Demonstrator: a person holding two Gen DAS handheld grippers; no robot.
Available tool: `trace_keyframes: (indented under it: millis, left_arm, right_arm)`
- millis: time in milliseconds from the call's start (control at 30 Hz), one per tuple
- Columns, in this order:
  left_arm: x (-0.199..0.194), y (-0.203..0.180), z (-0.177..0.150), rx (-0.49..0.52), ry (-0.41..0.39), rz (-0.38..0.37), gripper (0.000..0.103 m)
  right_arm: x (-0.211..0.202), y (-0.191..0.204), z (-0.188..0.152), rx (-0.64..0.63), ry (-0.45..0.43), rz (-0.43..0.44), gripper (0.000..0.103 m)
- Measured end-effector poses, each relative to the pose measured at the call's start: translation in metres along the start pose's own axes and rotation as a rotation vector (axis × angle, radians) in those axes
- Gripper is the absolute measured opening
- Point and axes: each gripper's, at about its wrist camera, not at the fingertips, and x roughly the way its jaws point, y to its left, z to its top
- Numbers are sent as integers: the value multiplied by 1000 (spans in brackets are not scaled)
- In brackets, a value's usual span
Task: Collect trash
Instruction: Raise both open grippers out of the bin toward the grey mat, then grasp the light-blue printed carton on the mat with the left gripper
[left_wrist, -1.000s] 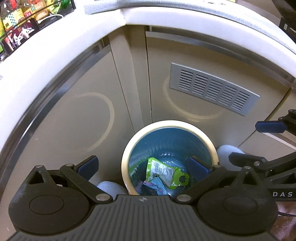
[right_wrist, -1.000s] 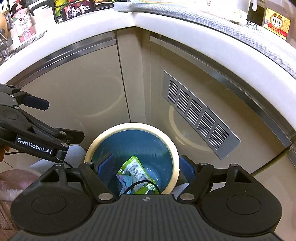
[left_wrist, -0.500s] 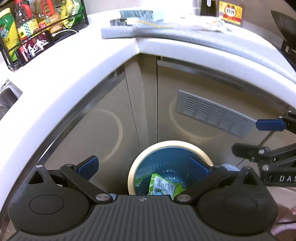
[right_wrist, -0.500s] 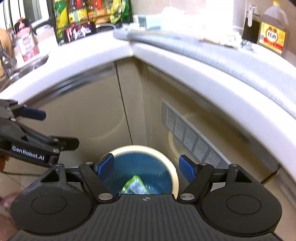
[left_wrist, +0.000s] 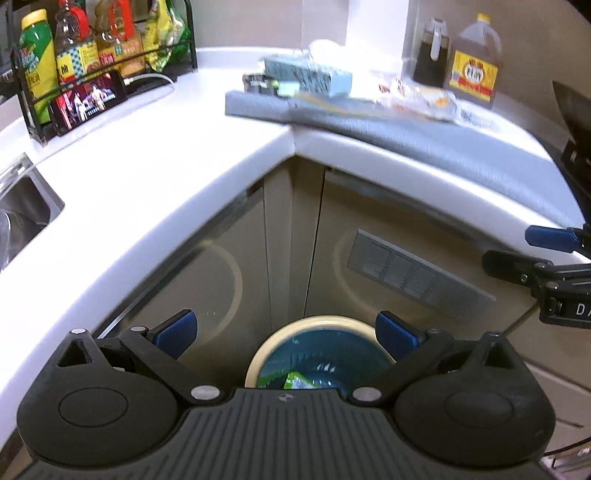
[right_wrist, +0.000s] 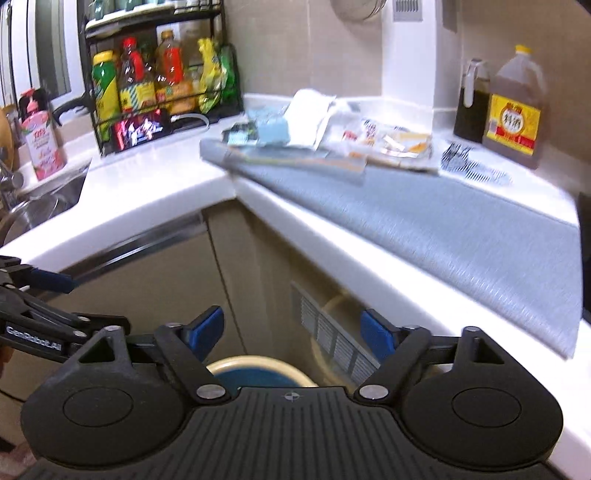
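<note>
A cream-rimmed bin (left_wrist: 317, 325) with a blue liner stands on the floor in the cabinet corner, a green wrapper (left_wrist: 297, 381) inside it. The bin's rim (right_wrist: 255, 363) also peeks above the right gripper's body. My left gripper (left_wrist: 286, 330) hangs above the bin, open and empty. My right gripper (right_wrist: 291, 328) is open too, its jaws still opening, with nothing between them. Loose wrappers and packets (right_wrist: 369, 138) and a pale blue box (left_wrist: 306, 75) lie on the grey mat (right_wrist: 424, 210) on the counter.
White corner counter (left_wrist: 155, 177) with a sink (left_wrist: 22, 214) at left, a black rack of bottles (right_wrist: 155, 85), a pink bottle (right_wrist: 40, 136), a dark bottle (right_wrist: 471, 103) and an oil jug (right_wrist: 515, 107) at the back right. A vented cabinet door (left_wrist: 417, 275) is beside the bin.
Both grippers have risen away from the bin and tilted up, so the countertop with its trash has come into view. The bin has slid to the bottom of both views.
</note>
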Motion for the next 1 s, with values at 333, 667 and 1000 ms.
trace_keyframes:
  millis: [333, 667, 1000]
  left_arm:
    - [-19, 1, 34, -5, -86, 0, 103]
    - [-26, -5, 75, 1, -140, -22, 103]
    - [-21, 0, 107, -44, -165, -41, 103]
  right_arm:
    - [-5, -10, 9, 10, -27, -21, 87]
    - [-9, -17, 11, 11, -60, -37, 88]
    - [-11, -27, 16, 15, -91, -63, 89]
